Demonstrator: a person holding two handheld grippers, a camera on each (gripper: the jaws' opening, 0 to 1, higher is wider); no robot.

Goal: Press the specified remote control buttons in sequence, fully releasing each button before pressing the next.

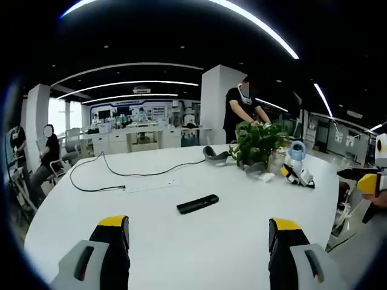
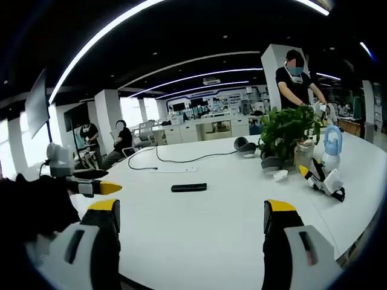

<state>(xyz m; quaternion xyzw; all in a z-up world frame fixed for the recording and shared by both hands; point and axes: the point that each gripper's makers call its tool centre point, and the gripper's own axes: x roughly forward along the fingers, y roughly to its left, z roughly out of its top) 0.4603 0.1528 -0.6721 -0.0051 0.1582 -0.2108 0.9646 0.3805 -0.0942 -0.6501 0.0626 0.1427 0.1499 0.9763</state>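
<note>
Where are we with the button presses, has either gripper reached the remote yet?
Nothing looks done yet. The remote lies flat on the white table, untouched. Both hand-held grippers, left and right, hang open above the table, short of the remote and holding nothing. Left to do: approach the remote and make every press. Its buttons are too small to read from here.

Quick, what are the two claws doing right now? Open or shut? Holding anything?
Left claw: open, holding nothing, above the table, short of the remote.
Right claw: open, holding nothing, also short of the remote.
</note>
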